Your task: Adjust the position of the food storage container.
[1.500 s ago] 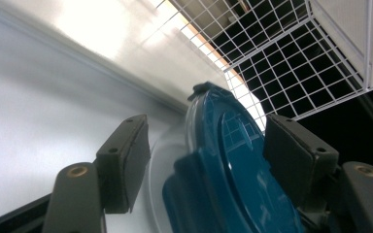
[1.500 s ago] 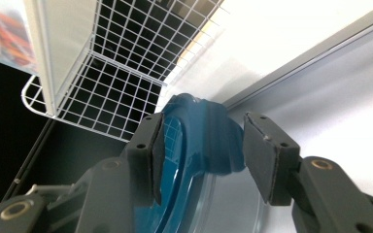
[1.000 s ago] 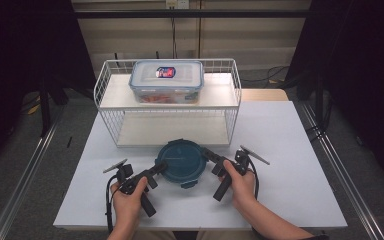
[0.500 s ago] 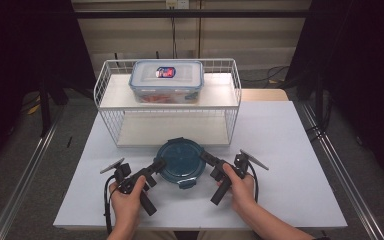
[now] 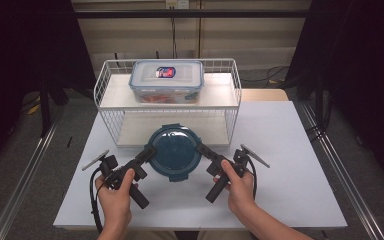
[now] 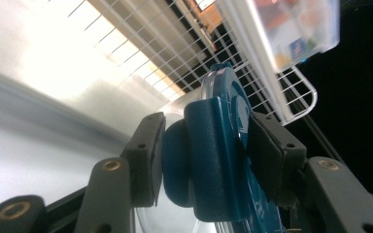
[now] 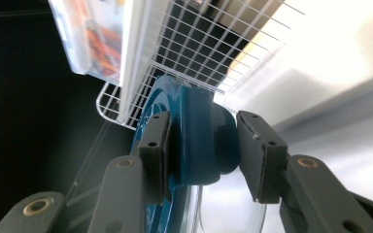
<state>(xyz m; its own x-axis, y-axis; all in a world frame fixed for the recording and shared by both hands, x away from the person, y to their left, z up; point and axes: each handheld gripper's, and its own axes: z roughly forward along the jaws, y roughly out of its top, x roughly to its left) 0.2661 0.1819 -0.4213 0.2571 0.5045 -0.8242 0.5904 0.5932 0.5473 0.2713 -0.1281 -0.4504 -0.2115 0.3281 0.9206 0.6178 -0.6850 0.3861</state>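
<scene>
Before the rack (image 5: 167,107), my left tongs (image 5: 149,152) and right tongs (image 5: 203,150) pinch the container's (image 5: 174,151) clasps; an uneven lift might tip it.

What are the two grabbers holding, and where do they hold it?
Both hold the round blue-lidded container: the left gripper clamps the lid's left clip tab, the right gripper the right clip tab.

A white wire rack (image 5: 111,90) stood at the far side of the white table (image 5: 290,150). On its top shelf sat a clear rectangular box (image 5: 166,81), lid on, orange contents showing through.
</scene>
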